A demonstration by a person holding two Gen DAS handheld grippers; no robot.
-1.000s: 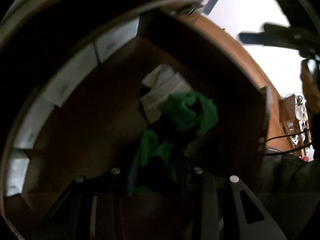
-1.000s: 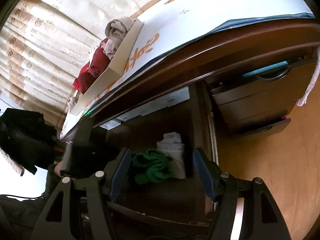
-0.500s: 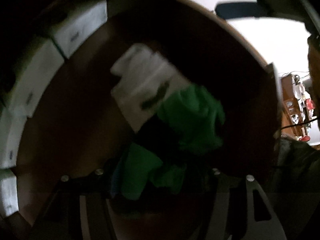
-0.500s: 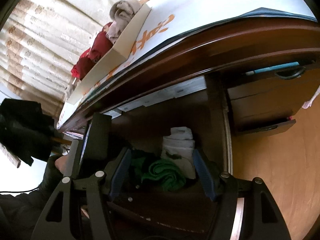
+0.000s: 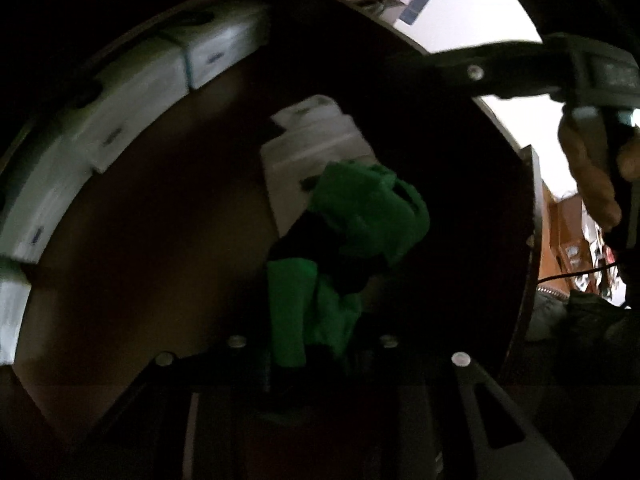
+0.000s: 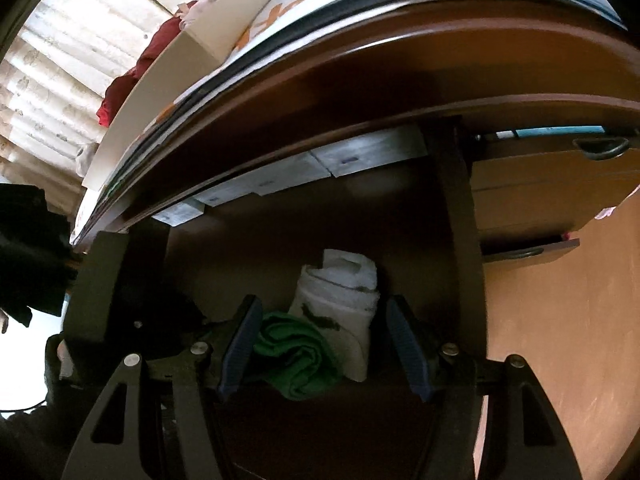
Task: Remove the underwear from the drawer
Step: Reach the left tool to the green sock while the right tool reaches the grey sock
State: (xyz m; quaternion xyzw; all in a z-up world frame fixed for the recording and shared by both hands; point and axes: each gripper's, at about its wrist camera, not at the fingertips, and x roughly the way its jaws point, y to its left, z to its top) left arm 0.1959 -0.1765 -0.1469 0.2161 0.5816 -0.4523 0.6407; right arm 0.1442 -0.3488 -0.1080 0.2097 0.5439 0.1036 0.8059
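Note:
A crumpled green underwear [image 5: 360, 208] lies in the open wooden drawer [image 5: 160, 220], against a folded white garment [image 5: 316, 148]. My left gripper [image 5: 310, 360] points steeply down into the drawer; its jaws are closing and pinch the near end of the green fabric. In the right wrist view the green underwear [image 6: 292, 352] and the white garment [image 6: 344, 292] show between the blue pads [image 6: 240, 344] of my right gripper [image 6: 324, 344]. That gripper is open above them and touches nothing. The left gripper's dark body [image 6: 108, 280] stands at the drawer's left.
White boxes [image 5: 132, 92] line the drawer's back wall. Above is the desk edge [image 6: 400, 64], with a white tray [image 6: 192, 40] of red and beige clothes. Side drawers with handles [image 6: 600, 146] stand at the right, over a wooden floor [image 6: 560, 320]. A hand [image 5: 588, 172] holds the right gripper.
The left jaws widened over the green fabric, then closed on it as the gripper sank slightly. The right gripper came closer to the drawer, over the clothes.

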